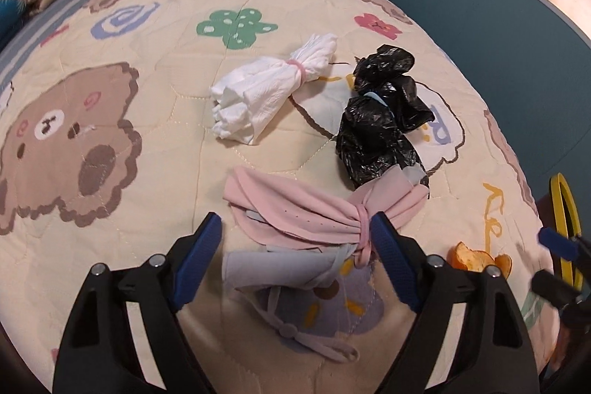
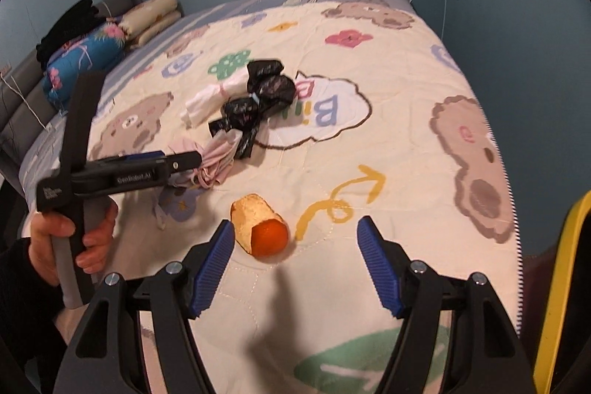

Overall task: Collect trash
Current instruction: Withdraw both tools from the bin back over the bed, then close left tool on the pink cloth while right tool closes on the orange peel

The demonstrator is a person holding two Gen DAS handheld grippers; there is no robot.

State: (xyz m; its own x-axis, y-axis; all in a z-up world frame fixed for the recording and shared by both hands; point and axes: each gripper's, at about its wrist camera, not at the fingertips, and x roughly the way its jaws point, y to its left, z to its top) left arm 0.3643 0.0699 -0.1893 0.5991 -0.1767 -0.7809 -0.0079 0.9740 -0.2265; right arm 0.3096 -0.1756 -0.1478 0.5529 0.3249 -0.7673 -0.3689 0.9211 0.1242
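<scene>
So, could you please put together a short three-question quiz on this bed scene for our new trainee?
1. True or false: the right gripper is shut on the curled orange fruit peel.
2. Which item lies between the open fingers of the left gripper?
A. white tissue bundle tied with a pink band
B. pink cloth bundle knotted at one end
C. crumpled black plastic bag
3. Fill in: the trash lies on a cream quilt printed with brown ____.

Key: 1 false, both grippers are open and the peel lies just ahead of the right one; 2 B; 3 bears.
</scene>
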